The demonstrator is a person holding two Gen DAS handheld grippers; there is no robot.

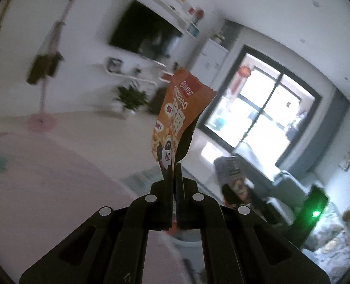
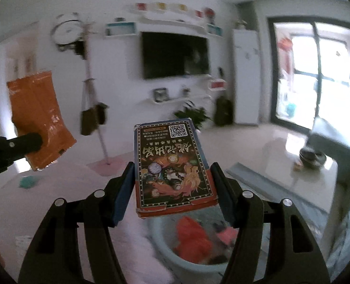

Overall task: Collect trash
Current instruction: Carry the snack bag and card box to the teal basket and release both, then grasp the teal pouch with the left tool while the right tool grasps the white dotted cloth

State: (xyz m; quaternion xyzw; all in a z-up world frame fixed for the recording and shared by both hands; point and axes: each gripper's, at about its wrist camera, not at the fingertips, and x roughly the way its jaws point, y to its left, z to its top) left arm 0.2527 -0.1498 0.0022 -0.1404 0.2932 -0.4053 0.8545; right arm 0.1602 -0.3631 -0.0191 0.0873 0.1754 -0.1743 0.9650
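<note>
My left gripper (image 1: 174, 166) is shut on the bottom edge of an orange snack wrapper (image 1: 179, 113) that stands up from its jaws. That same orange wrapper (image 2: 38, 118) shows at the left of the right wrist view, pinched by the left gripper (image 2: 41, 142). My right gripper (image 2: 172, 172) holds a flat printed card box (image 2: 172, 165) by its two long sides, the pads pressing on it. Below the box sits a pale blue bin (image 2: 175, 260) with red and orange trash inside. The bin's rim (image 1: 186, 239) peeks out under the left jaws.
A pink rug (image 2: 56, 189) covers the floor on the left, with a teal scrap (image 2: 28, 181) on it. A coat stand (image 2: 96, 123) and a potted plant (image 2: 191, 116) stand by the TV wall. A glass table (image 2: 293, 172) with a dark bowl and a grey sofa (image 1: 288, 184) lie to the right.
</note>
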